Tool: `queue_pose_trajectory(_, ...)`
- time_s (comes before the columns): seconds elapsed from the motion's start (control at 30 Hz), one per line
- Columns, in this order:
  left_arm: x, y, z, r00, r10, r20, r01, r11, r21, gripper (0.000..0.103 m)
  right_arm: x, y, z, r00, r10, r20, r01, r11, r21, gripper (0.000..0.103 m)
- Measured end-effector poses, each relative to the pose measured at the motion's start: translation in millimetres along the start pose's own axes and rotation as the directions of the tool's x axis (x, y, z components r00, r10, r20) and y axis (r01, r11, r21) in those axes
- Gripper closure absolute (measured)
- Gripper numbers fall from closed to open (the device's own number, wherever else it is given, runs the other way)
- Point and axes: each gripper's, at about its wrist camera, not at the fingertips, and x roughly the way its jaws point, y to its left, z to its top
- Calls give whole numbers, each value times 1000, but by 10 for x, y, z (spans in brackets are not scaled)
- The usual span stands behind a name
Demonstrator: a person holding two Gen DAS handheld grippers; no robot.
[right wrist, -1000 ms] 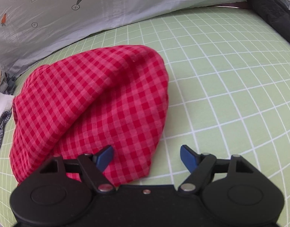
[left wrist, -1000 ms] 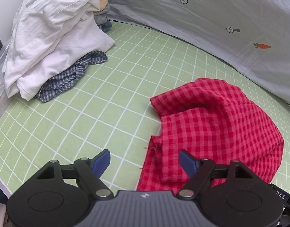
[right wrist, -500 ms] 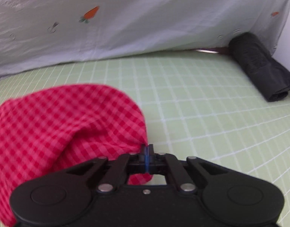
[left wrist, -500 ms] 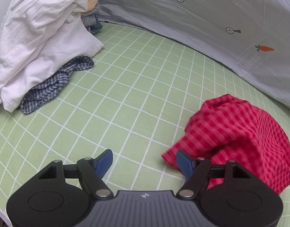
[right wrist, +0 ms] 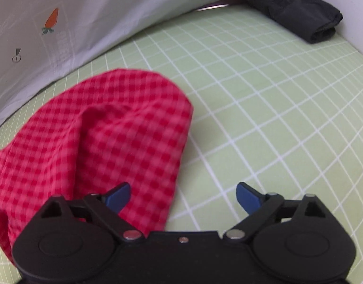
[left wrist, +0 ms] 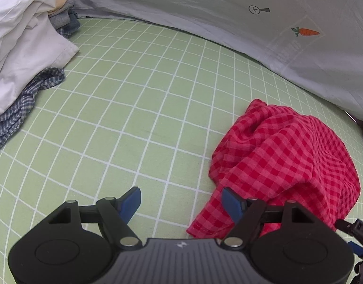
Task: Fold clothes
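Observation:
A red checked garment lies bunched on the green grid mat, right of centre in the left wrist view. It also fills the left of the right wrist view. My left gripper is open and empty, with its right finger just over the garment's lower left edge. My right gripper is open and empty, with its left finger over the garment's right side and its right finger over bare mat.
A pile of white and blue checked clothes sits at the far left. A rolled black garment lies at the far right corner. A grey printed sheet hangs along the back edge.
My right gripper shut on the red garment, dragged it to the right, then opened and let it go. The garment is now more bunched. My left gripper stayed open.

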Motion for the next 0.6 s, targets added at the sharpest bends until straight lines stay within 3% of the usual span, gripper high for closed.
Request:
queue_pose_trajectory(0.2,-98,76,-256,999,-37,-38,38,999,38,27,-112,262,-313,997,62,-35,-66,991,-112,2)
queue_pose_trajectory(0.27,-110,91,-301,998,-45,-43,46,998,42,27,-94,368,-364,998,42,-38,-48,985,-166,8)
queue_pose_trajectory(0.33,-138,98,-328,998,-46,-41,49,998,51,27,-54,414,-373,998,28,-55,-38,982,-184,27)
queue_pose_trajectory(0.47,-181,96,-325,999,-34,-20,35,998,56,28,-32,455,-327,998,45,-52,-55,975,-214,48)
queue_pose_trajectory(0.53,-179,100,-304,999,-37,-9,37,998,47,29,-39,468,-273,996,73,-49,-82,968,-235,90)
queue_pose_trajectory(0.57,-175,99,-290,999,-38,-4,38,998,43,29,-63,456,-239,995,96,-41,-103,967,-233,100)
queue_pose_trajectory(0.6,-171,96,-276,999,-40,0,40,998,40,30,-128,422,-193,992,126,-14,-126,968,-216,102)
